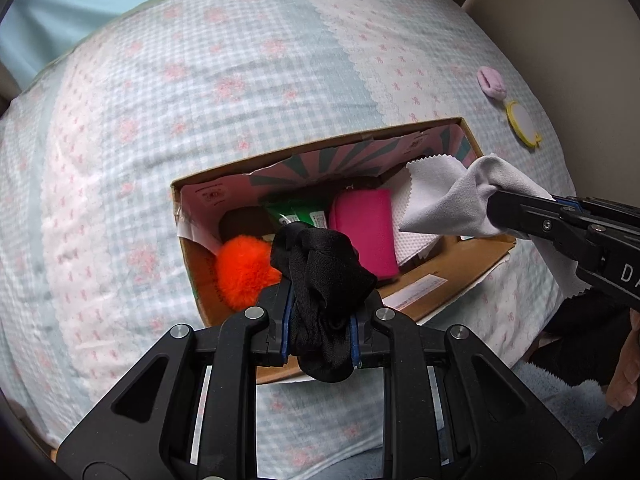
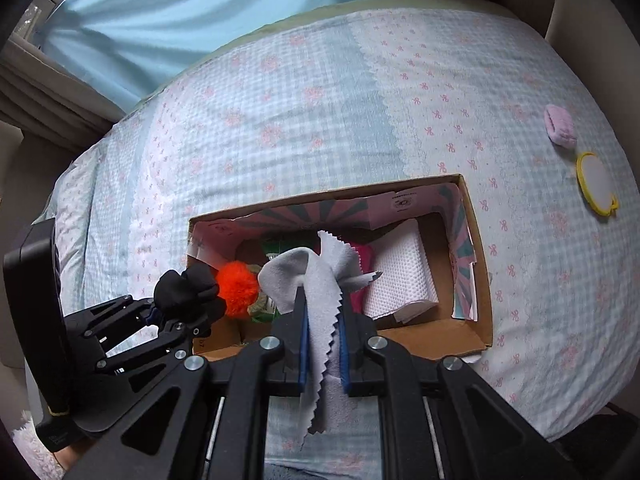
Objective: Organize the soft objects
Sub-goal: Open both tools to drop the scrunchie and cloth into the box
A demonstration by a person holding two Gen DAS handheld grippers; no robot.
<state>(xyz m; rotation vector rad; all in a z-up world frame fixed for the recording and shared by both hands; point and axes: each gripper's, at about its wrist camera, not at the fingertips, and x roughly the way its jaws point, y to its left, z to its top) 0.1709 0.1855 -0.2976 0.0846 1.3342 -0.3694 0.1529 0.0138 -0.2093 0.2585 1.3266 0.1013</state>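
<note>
An open cardboard box (image 1: 448, 276) (image 2: 482, 280) lies on a checked bed cover. Inside it are an orange pom-pom (image 1: 244, 272) (image 2: 238, 288), a pink folded cloth (image 1: 366, 232), a white textured cloth (image 2: 404, 276) and green packets (image 1: 304, 214). My left gripper (image 1: 320, 300) (image 2: 182, 308) is shut on a crumpled black cloth (image 1: 324, 276) (image 2: 186, 292) above the box's near left part. My right gripper (image 2: 322, 304) (image 1: 496, 208) is shut on a thin grey cloth (image 2: 320, 280) (image 1: 460, 204) with zigzag edges, over the box's right half.
A small lilac pad (image 1: 491, 82) (image 2: 560, 125) and a round yellow-rimmed item (image 1: 522, 122) (image 2: 594, 182) lie on the cover to the right of the box. A light blue curtain (image 2: 180, 12) hangs behind the bed. A beige frame (image 1: 560, 20) borders the right side.
</note>
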